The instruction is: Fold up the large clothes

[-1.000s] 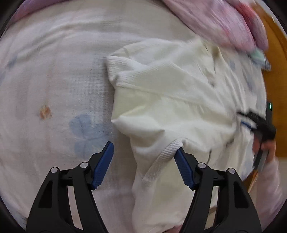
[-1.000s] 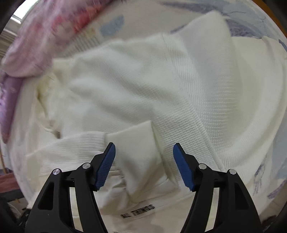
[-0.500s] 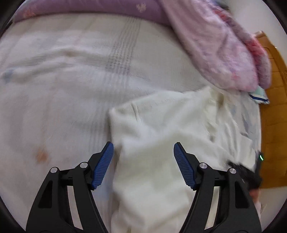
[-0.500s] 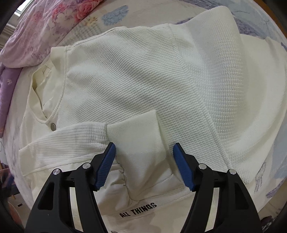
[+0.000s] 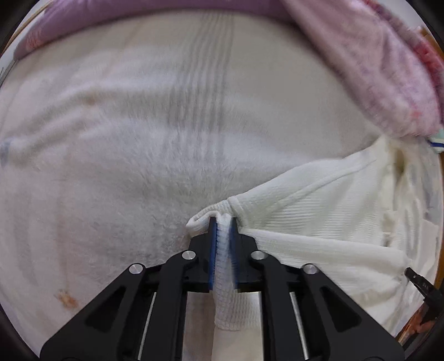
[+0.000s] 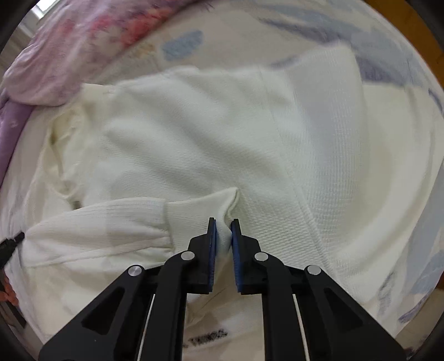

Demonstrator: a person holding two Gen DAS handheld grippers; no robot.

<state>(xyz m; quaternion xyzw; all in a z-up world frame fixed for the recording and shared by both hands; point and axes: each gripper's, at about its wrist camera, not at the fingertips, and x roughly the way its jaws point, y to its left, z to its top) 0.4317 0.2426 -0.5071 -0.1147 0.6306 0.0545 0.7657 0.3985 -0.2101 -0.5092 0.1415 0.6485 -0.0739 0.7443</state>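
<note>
A cream waffle-knit garment (image 6: 211, 144) lies spread on the bed. In the left wrist view its body (image 5: 327, 211) stretches off to the right. My left gripper (image 5: 222, 222) is closing, with its blue pads pressing a ribbed edge of the garment (image 5: 222, 211) that bunches up between them. In the right wrist view a ribbed sleeve cuff (image 6: 199, 213) lies folded across the garment's front. My right gripper (image 6: 223, 222) is closing as well, pinching the corner of that cuff. Black lettering (image 6: 208, 337) shows on the hem below.
The bed has a fluffy white blanket (image 5: 138, 144) with grey stripes. A pink floral quilt (image 5: 388, 69) is heaped at the upper right and shows again as a quilt (image 6: 69, 47) in the right wrist view. A wooden frame (image 6: 416, 25) borders the bed.
Both grippers went from wide open to closed on cloth. The left one travelled along the garment to its ribbed edge and came lower. The right one stayed over the cuff.
</note>
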